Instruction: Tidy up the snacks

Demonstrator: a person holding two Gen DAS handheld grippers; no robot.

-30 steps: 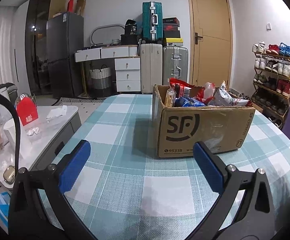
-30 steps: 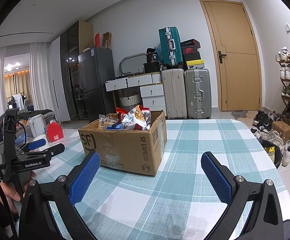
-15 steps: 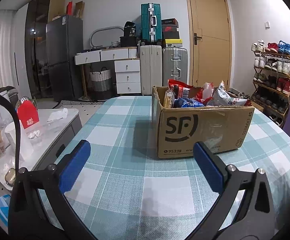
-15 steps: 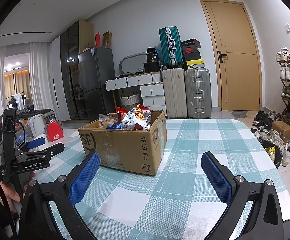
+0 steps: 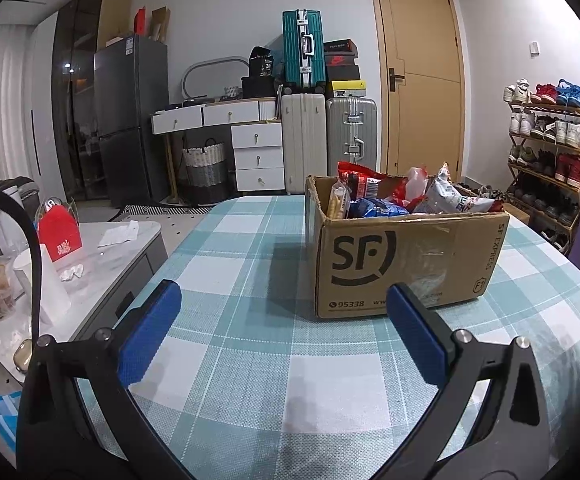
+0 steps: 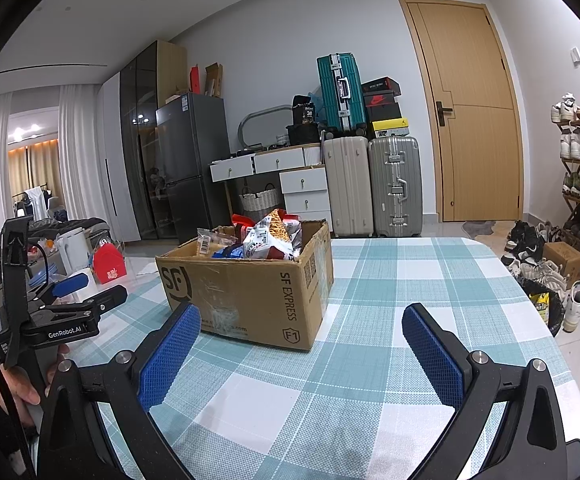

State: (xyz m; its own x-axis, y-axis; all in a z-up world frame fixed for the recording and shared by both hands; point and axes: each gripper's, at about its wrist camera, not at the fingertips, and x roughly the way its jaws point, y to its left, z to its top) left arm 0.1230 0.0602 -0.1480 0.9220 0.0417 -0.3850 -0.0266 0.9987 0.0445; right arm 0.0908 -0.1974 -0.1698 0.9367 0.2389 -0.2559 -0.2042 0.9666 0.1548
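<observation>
A brown cardboard SF box [image 5: 406, 264] [image 6: 250, 288] stands on the teal checked tablecloth [image 5: 250, 360] [image 6: 370, 380]. Several snack packets [image 5: 394, 200] [image 6: 268, 238] stick up out of it, among them a white bag [image 5: 454, 200] and a blue one [image 5: 374, 209]. My left gripper [image 5: 286, 332] is open and empty, a short way in front of the box's near left side. In the right wrist view it shows at the left [image 6: 72, 288], held by a hand [image 6: 18, 384]. My right gripper [image 6: 302, 348] is open and empty, in front of the box's right corner.
A low white side table [image 5: 102, 264] with a red carton [image 5: 58, 234] and cups stands left of the table. Suitcases [image 6: 370, 184], drawers [image 6: 302, 184] and a fridge [image 6: 194, 168] line the back wall. A shoe rack [image 5: 546, 156] and shoes [image 6: 538, 256] are at the right.
The left wrist view has shifted slightly, with the box a little further left in frame. Both grippers stay open and empty.
</observation>
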